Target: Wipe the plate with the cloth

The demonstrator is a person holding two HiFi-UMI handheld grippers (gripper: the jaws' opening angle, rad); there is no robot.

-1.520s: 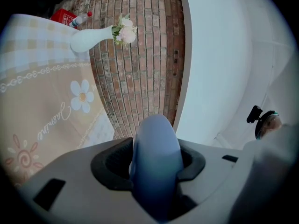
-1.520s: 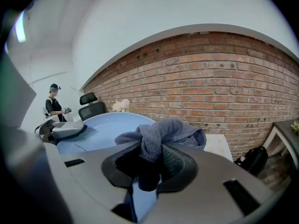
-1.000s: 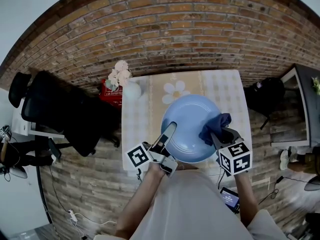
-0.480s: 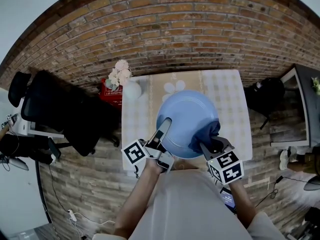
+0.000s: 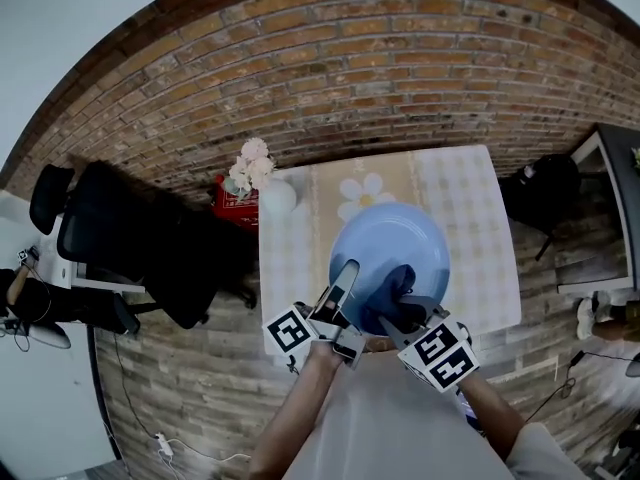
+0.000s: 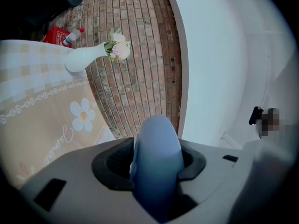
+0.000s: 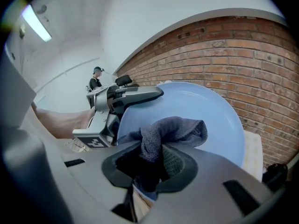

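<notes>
A light blue plate (image 5: 400,248) is held tilted above the table, its rim clamped in my left gripper (image 5: 343,280). In the left gripper view the plate's edge (image 6: 156,162) fills the gap between the jaws. My right gripper (image 5: 400,320) is shut on a dark blue cloth (image 5: 392,290), which presses on the plate's near lower part. The right gripper view shows the cloth (image 7: 163,136) bunched between the jaws against the plate (image 7: 210,115), with the left gripper (image 7: 124,97) on the rim at left.
A table (image 5: 470,208) with a checked, daisy-print cover lies below. A white vase with pale flowers (image 5: 268,188) stands at its far left corner, beside a red box (image 5: 236,208) on the floor. A black office chair (image 5: 130,238) stands at left. Brick flooring surrounds the table.
The cloth in my right gripper has slid from the plate's right side to its near lower middle. The plate and left gripper shifted only slightly.
</notes>
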